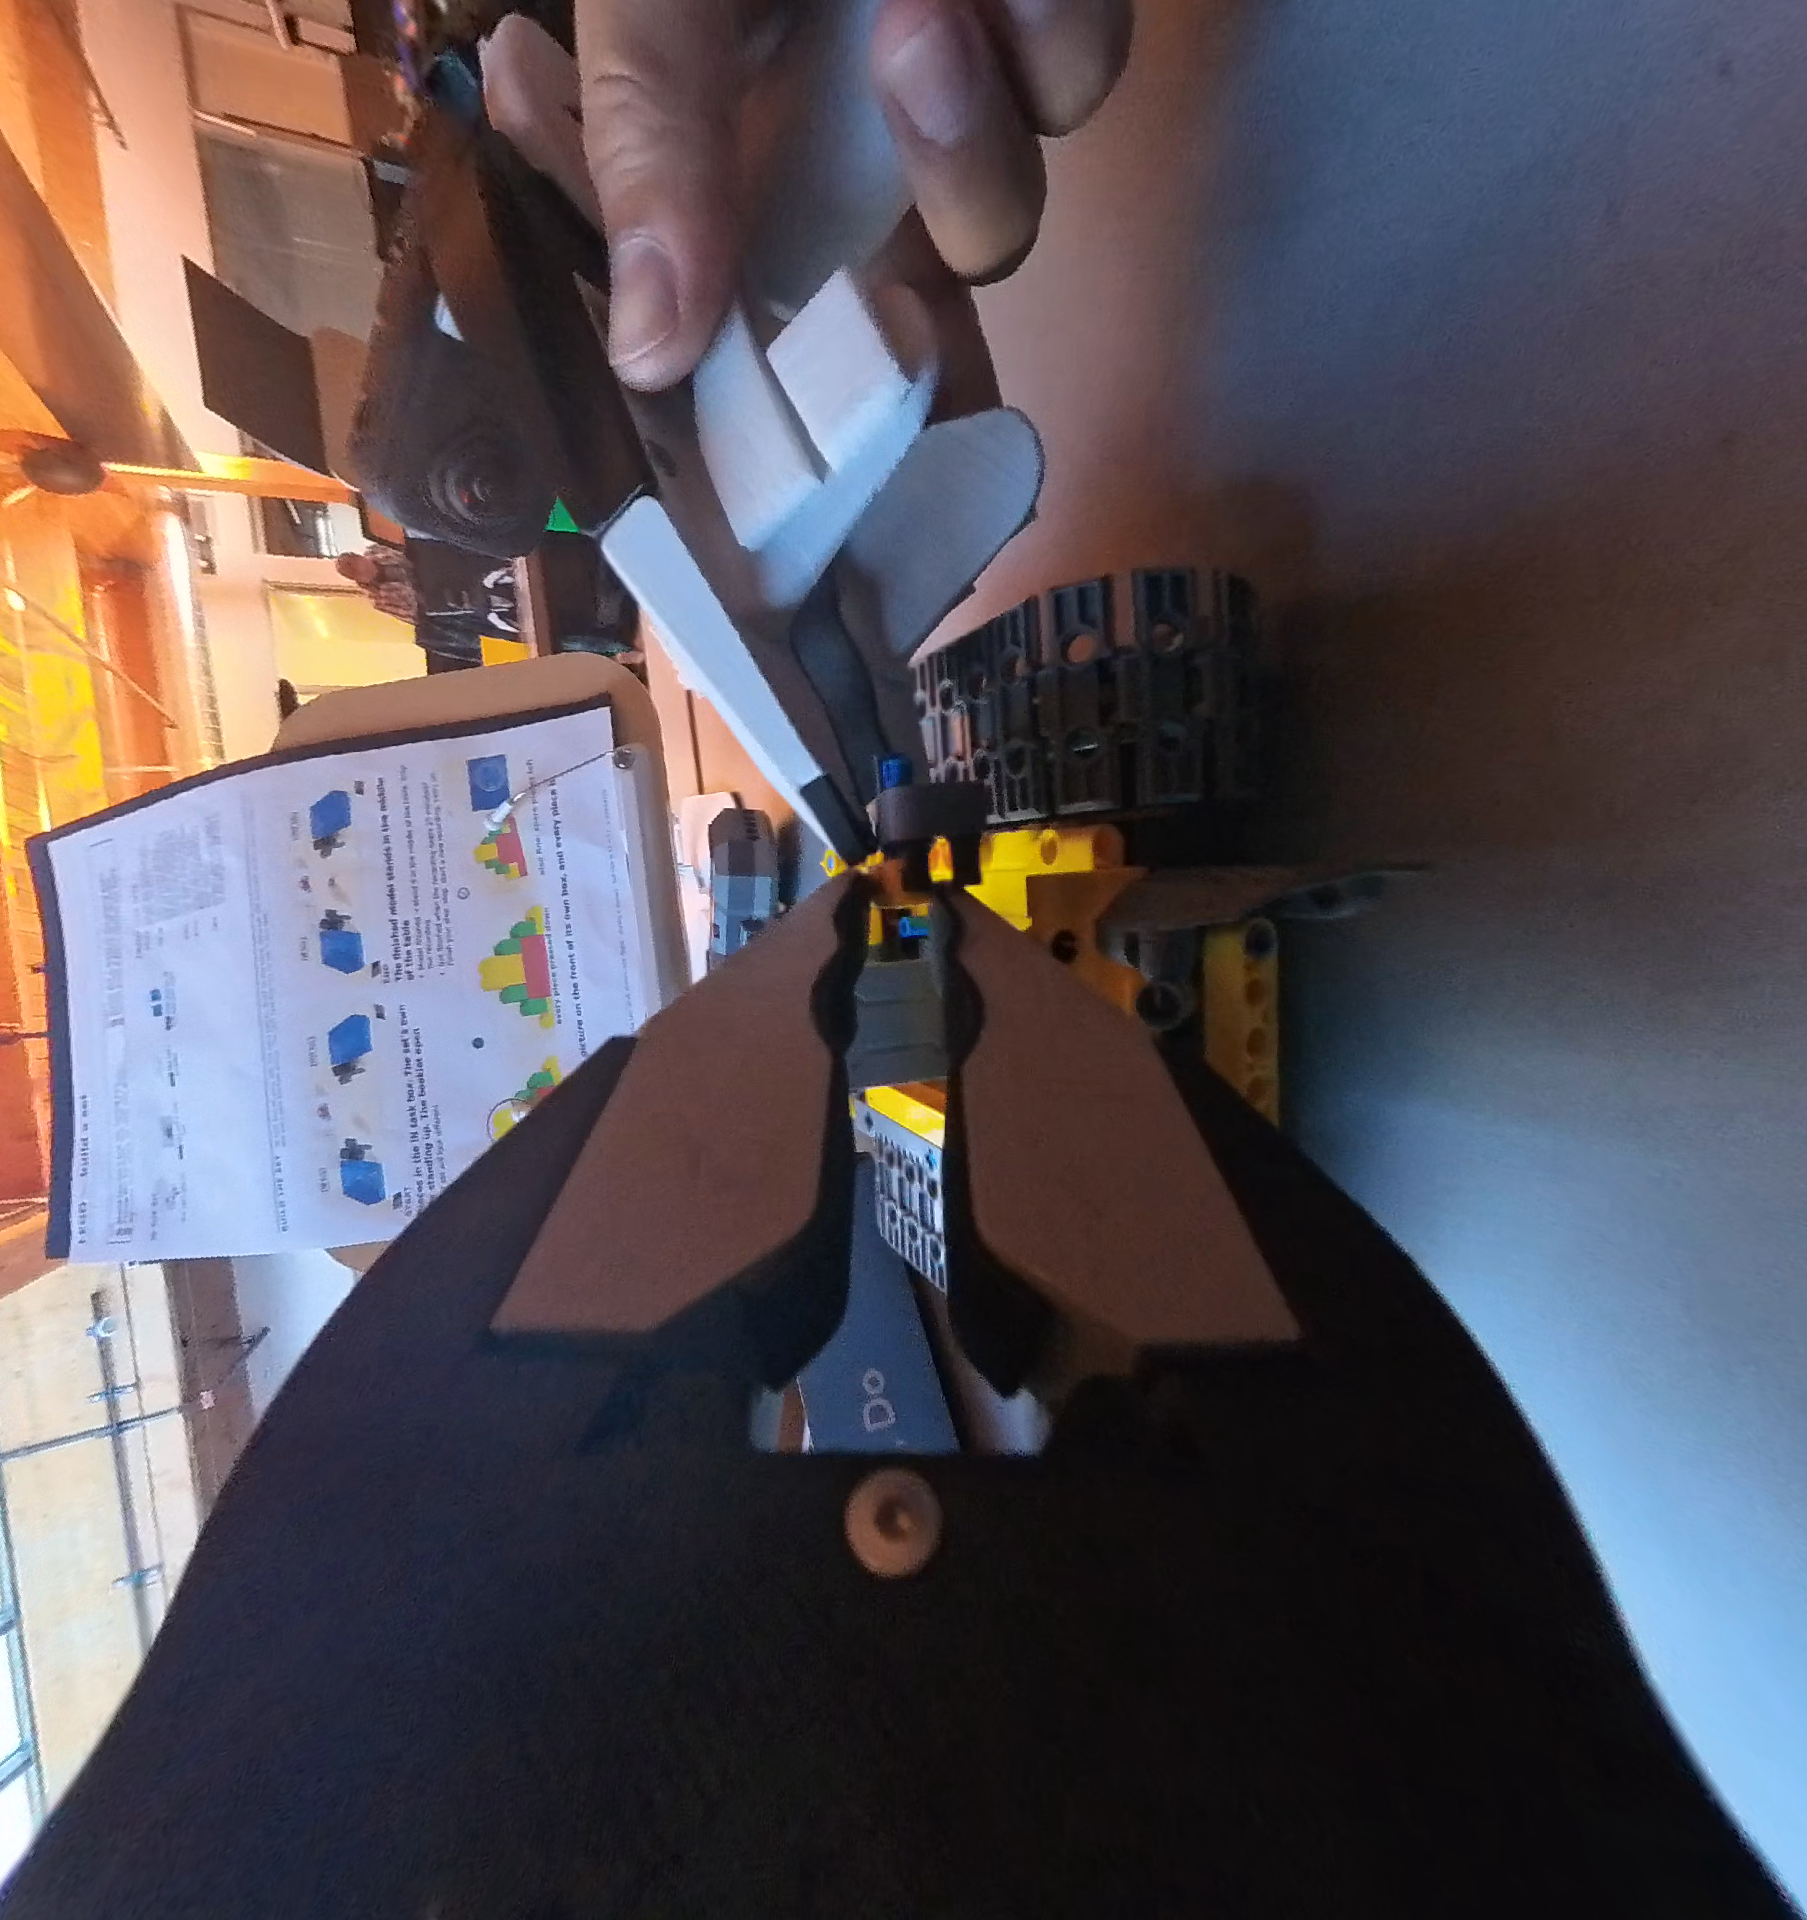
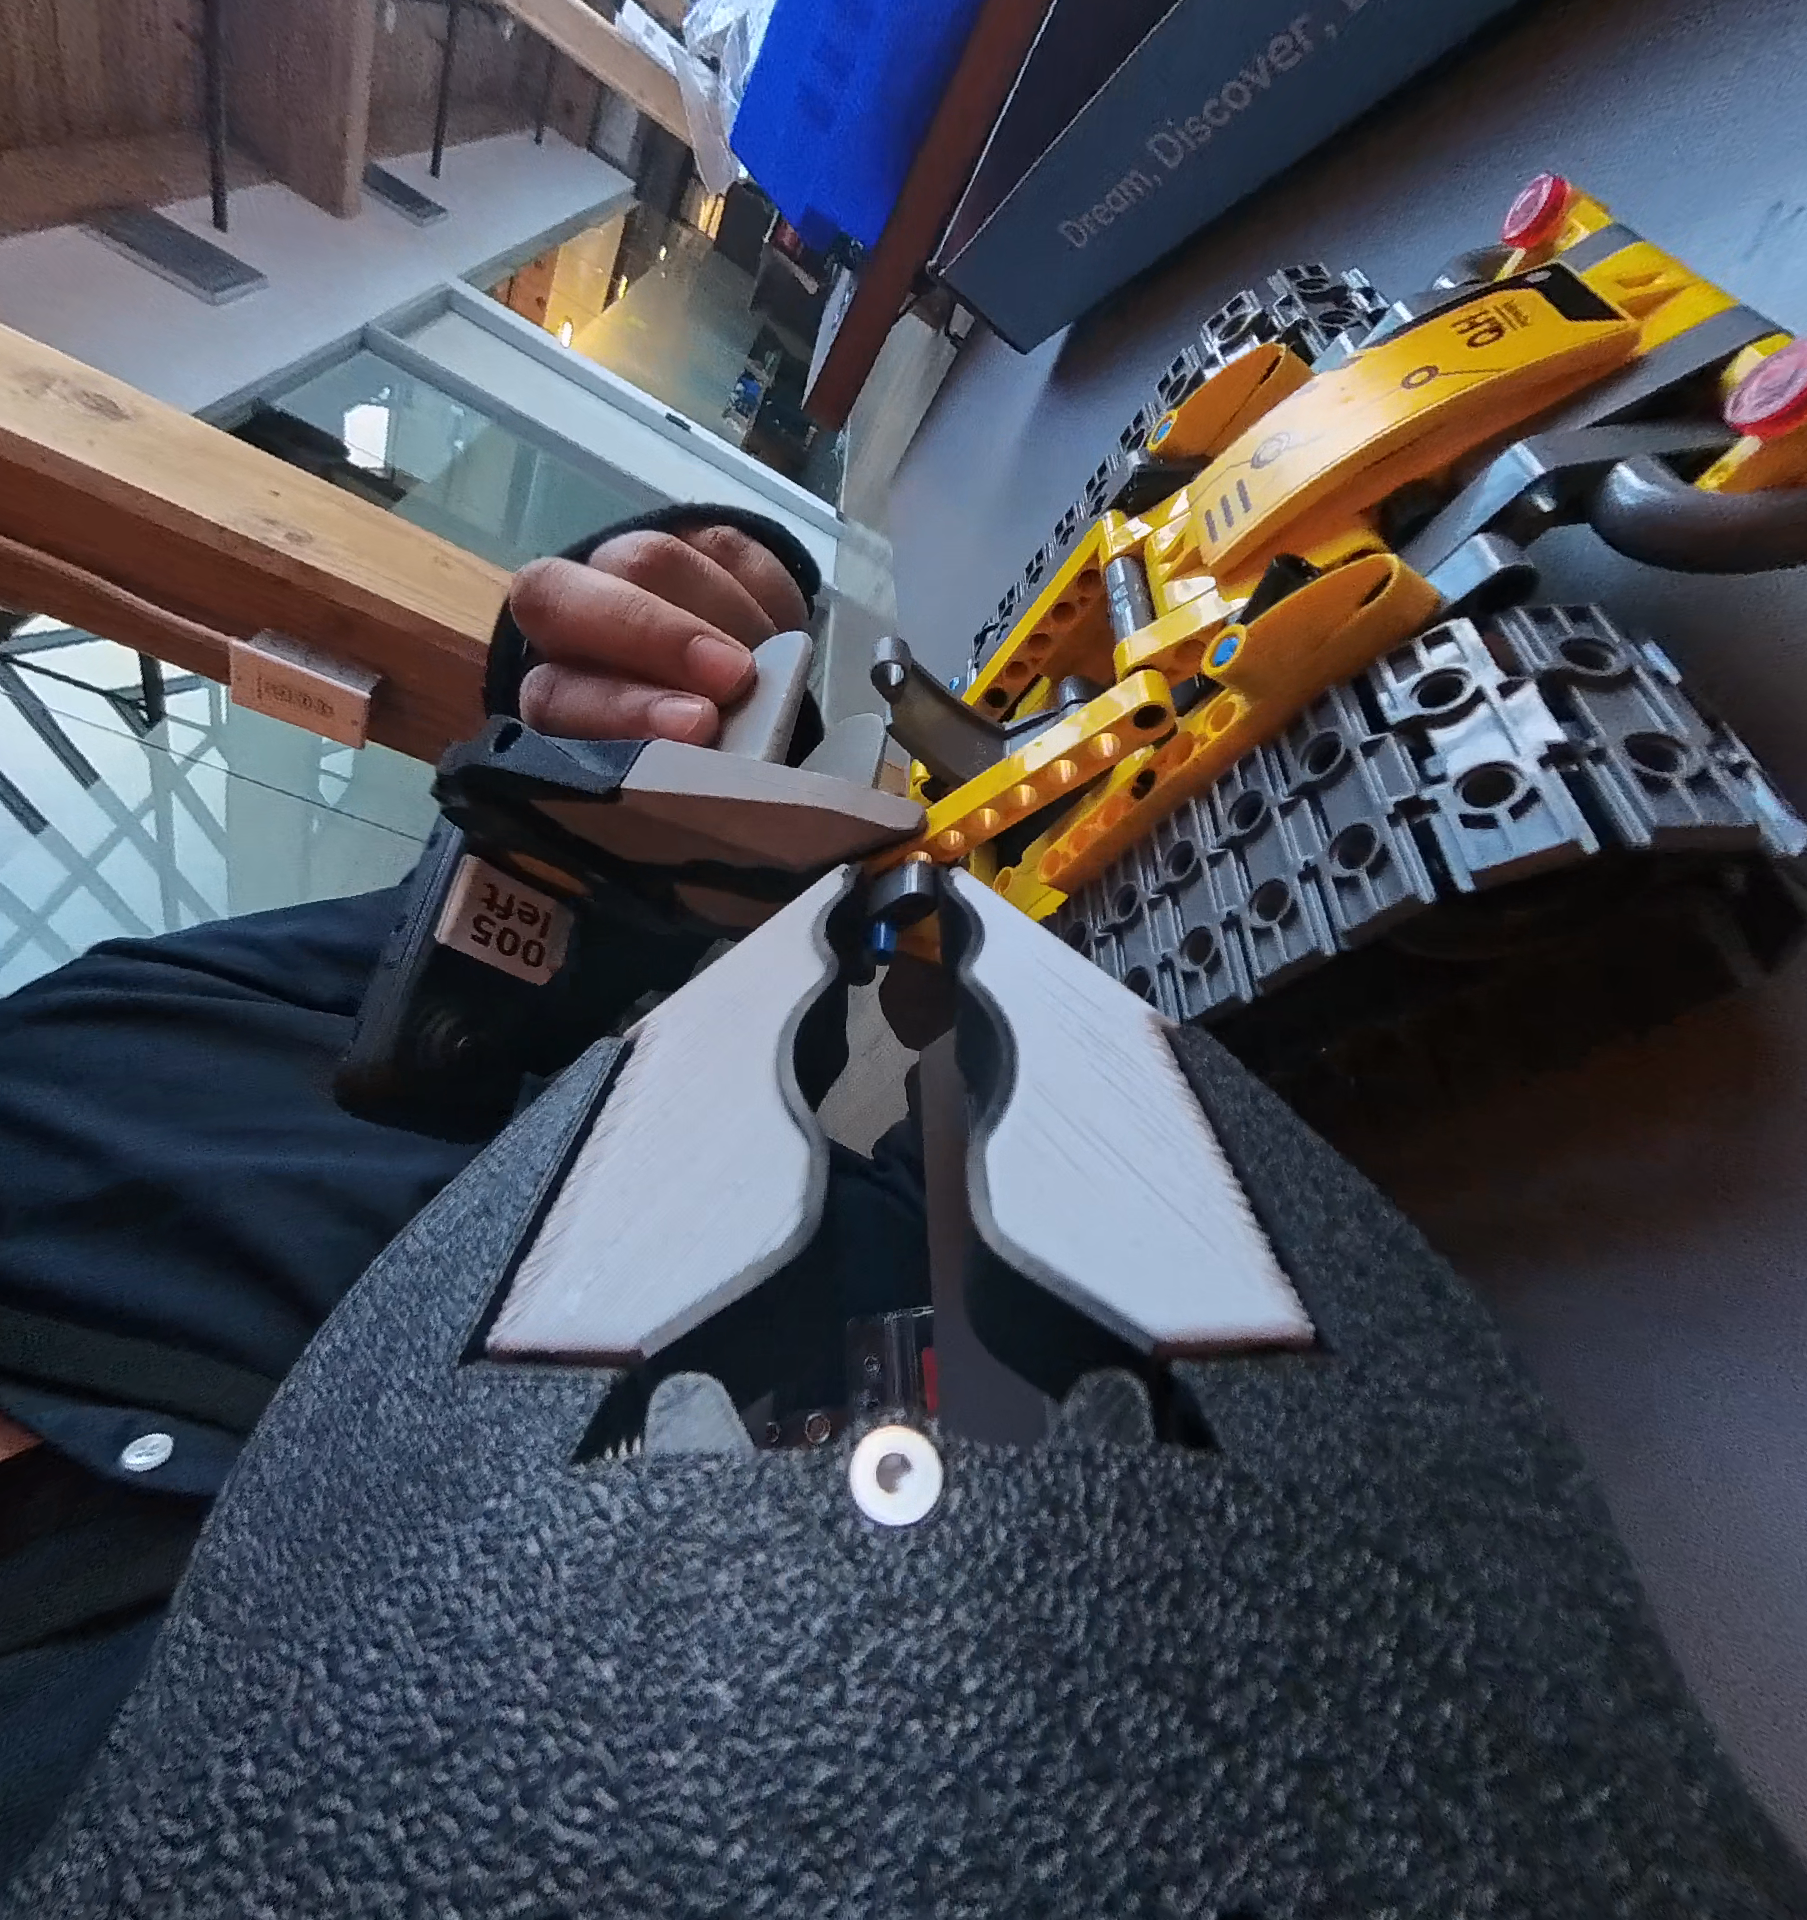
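Observation:
A yellow brick-built tracked vehicle [image 2: 1346, 436] with dark grey tracks [image 2: 1450, 769] lies on the grey table. It also shows in the left wrist view [image 1: 1060, 862], with one track [image 1: 1086, 707] behind it. My left gripper [image 1: 894, 888] is closed around a grey and yellow part at the model's front end. In the right wrist view it [image 2: 904, 826] comes in from the left, held by a hand. My right gripper [image 2: 897, 878] is shut on a small dark grey connector with a blue pin [image 2: 904, 894] against the model's yellow beam. In the left wrist view it [image 1: 863, 821] reaches down from above.
A printed instruction sheet [image 1: 338, 987] stands on a holder to the left. A dark box [image 2: 1190, 135] and a blue object [image 2: 837, 94] lie beyond the model. The grey table [image 2: 1605, 1247] spreads to the right. A dark sleeve [image 2: 151, 1143] and a wooden beam [image 2: 203, 540] are at left. The grippers are tip to tip, or close to it.

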